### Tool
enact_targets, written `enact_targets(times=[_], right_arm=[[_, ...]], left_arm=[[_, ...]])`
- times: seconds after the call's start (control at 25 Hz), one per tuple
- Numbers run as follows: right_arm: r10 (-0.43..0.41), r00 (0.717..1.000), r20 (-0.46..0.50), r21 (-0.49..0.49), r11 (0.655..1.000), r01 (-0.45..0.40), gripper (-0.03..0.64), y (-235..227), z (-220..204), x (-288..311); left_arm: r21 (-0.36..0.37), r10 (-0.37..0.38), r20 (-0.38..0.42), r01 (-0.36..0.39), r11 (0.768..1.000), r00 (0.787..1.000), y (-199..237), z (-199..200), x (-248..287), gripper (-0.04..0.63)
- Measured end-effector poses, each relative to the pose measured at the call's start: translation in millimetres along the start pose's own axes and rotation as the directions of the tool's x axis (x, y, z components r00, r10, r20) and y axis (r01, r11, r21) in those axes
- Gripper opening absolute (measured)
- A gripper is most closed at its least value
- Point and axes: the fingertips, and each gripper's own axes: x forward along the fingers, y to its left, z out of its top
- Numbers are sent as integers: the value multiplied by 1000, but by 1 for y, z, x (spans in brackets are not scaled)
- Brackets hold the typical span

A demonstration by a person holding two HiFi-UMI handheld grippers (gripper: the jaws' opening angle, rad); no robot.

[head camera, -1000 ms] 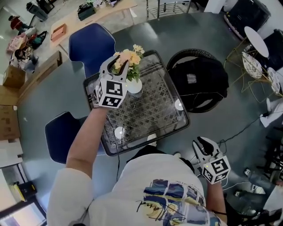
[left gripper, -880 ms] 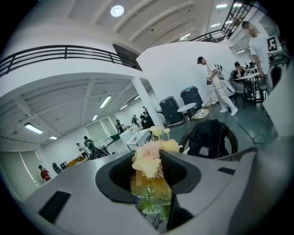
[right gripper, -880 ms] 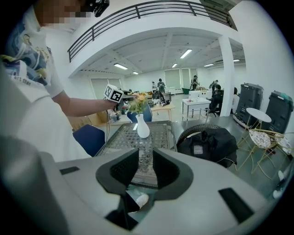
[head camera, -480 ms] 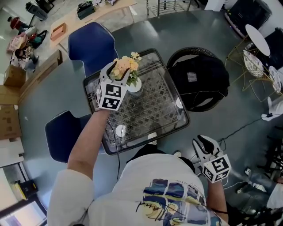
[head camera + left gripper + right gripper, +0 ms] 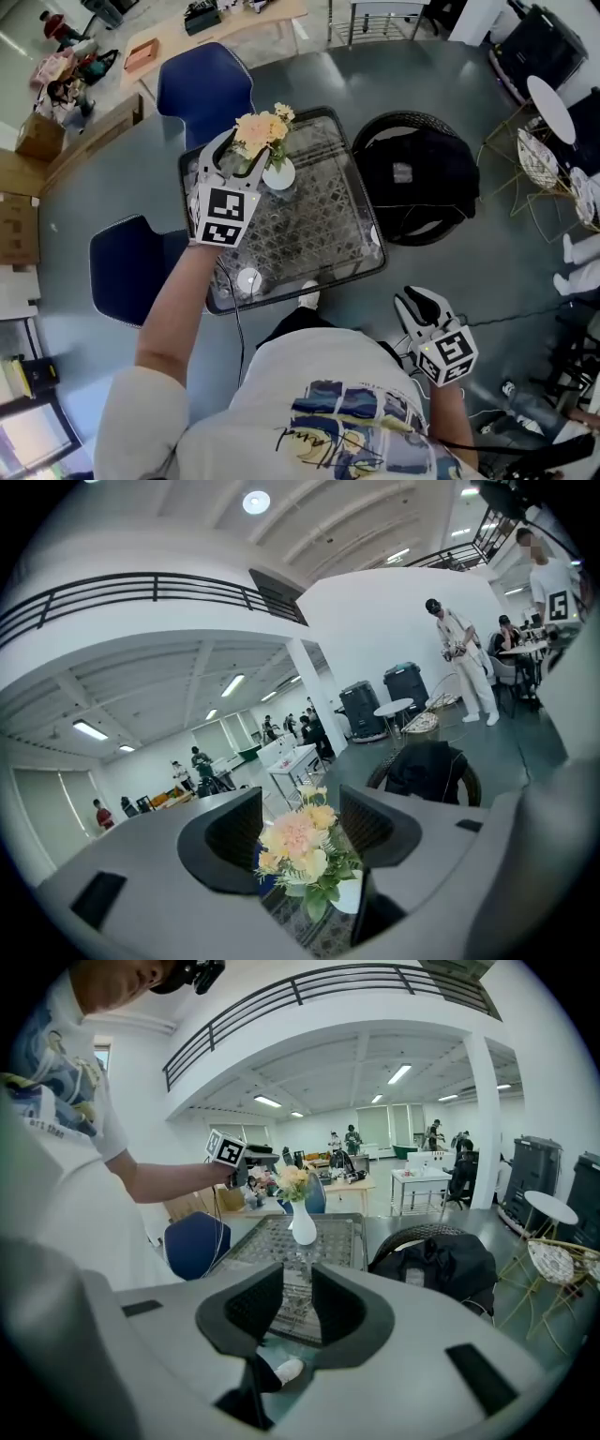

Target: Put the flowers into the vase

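A bunch of peach and yellow flowers (image 5: 261, 127) stands upright in a small white vase (image 5: 278, 174) on the glass table (image 5: 309, 234). My left gripper (image 5: 236, 155) sits just to the left of the bunch, its jaws opening. In the left gripper view the flowers (image 5: 298, 841) and the vase (image 5: 349, 892) show between the jaws, with the pads clear of them. My right gripper (image 5: 419, 302) hangs low at my right side, away from the table, jaws slightly apart and empty. In the right gripper view the right gripper (image 5: 297, 1302) faces the vase (image 5: 302, 1224) and the flowers (image 5: 292, 1179).
Two blue chairs (image 5: 204, 84) (image 5: 122, 281) stand at the table's far and left sides. A round wicker chair with a black bag (image 5: 417, 178) is to its right. Small white discs (image 5: 248, 279) lie on the table. Other people stand far off.
The left gripper's jaws, which were round the flower heads, have widened and drawn back towards me. The flowers stay standing in the vase. The right gripper has hardly moved.
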Motion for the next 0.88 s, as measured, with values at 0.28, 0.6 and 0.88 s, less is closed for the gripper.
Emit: enact_targets(times=[0.28, 0.6, 0.88], right_arm=[[136, 990, 39, -129, 983, -130, 89, -9, -14, -31], [342, 940, 15, -228, 916, -330, 89, 35, -49, -75], [504, 863, -28, -258, 831, -494, 87, 88, -81, -110]], left_arm=[[-197, 143, 18, -137, 971, 990, -40, 28, -110, 244], [-546, 21, -69, -55, 836, 997, -181, 1, -260, 192], [-693, -155, -122, 28, 721, 980, -317, -4, -340, 9]])
